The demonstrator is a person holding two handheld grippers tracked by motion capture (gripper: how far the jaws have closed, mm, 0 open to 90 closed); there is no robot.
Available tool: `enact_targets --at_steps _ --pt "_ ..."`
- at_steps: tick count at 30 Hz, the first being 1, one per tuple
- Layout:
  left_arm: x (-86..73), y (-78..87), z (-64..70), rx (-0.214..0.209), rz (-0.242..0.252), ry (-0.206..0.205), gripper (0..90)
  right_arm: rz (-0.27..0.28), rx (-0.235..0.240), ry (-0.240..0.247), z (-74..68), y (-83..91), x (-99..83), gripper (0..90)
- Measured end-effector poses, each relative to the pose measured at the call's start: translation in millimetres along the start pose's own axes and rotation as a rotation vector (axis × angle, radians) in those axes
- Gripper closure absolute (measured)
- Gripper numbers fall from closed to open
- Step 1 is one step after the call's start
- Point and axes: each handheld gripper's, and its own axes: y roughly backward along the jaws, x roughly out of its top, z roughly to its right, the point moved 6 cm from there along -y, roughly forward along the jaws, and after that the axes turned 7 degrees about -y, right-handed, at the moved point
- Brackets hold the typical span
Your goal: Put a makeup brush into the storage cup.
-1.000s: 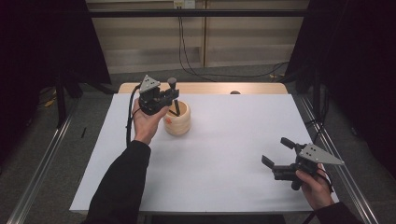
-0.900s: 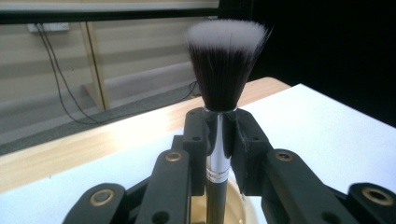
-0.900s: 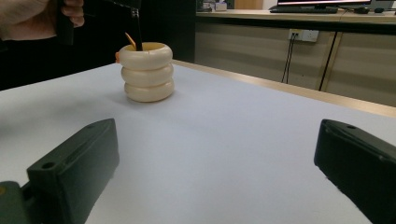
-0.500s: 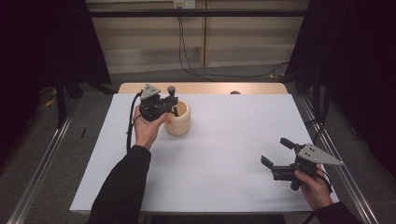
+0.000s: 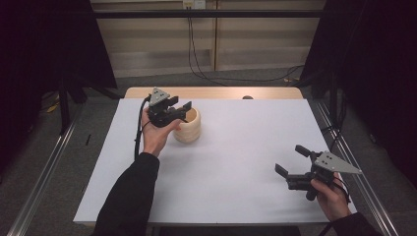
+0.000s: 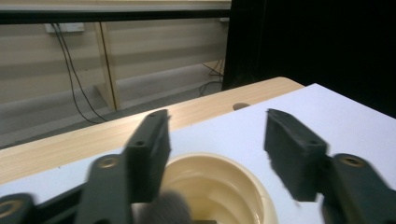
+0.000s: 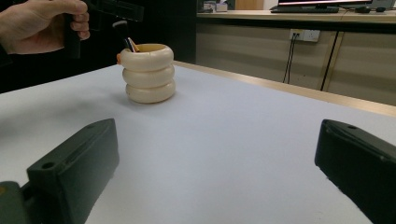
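The left gripper (image 5: 178,109) hovers just above the near rim of the cream ribbed holder (image 5: 189,127), its jaws spread apart with nothing between them. A makeup brush (image 7: 125,41) stands inside the holder, its soft grey head (image 6: 164,206) blurred just below and between those jaws. The right gripper (image 5: 291,160) waits well away, low over the white table cover (image 5: 236,162), its jaws also wide and empty. The likely risk: a lowered jaw could clip the holder's rim and tip or shove the light holder. Closing on the bristles rather than the handle could let the brush slip.
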Motion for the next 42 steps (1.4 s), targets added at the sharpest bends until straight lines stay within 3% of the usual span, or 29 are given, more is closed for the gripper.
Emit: enact_targets --at_steps 7,10,12,15,19,22,26,28,33,38,42 --pt "3.5 3.2 -2.1 0.011 0.023 -0.003 17.8 0.006 -0.003 -0.008 0.1 0.0 0.6 0.0" --pt "3.0 2.2 -2.8 -0.002 0.029 0.012 11.9 0.007 -0.003 -0.005 0.3 -0.7 0.5 0.0" --pt "2.9 2.2 -2.0 0.003 0.022 0.000 8.2 0.006 -0.002 -0.001 0.3 -1.1 0.4 0.0" --pt "5.6 3.9 -1.3 -0.003 0.046 0.004 3.5 0.003 -0.001 -0.001 0.2 -1.3 0.0 0.0" --pt "8.7 5.8 -2.7 -0.004 0.062 -0.002 2.8 0.004 -0.005 -0.008 1.4 -0.4 -0.3 0.0" --pt "6.4 5.5 -5.6 0.014 0.044 0.006 1.9 0.010 -0.008 -0.009 2.3 -0.1 0.3 0.0" --pt "5.3 9.4 -10.9 -0.013 0.045 0.042 1.7 0.007 -0.011 -0.012 2.0 -0.1 0.0 0.0" --pt "4.6 11.3 -12.5 0.007 0.034 0.036 1.6 0.008 -0.014 -0.009 2.5 -0.1 0.1 0.0" --pt "5.0 19.4 -9.9 0.010 0.043 0.018 0.7 0.005 -0.012 -0.007 2.4 0.6 -0.2 0.0" --pt "4.3 25.4 -7.4 0.009 0.032 0.041 1.3 0.003 -0.010 -0.003 1.2 0.4 -0.5 0.0" --pt "2.0 30.6 -5.8 0.020 0.019 0.028 1.8 0.004 -0.020 -0.005 2.5 0.3 -0.3 0.0"
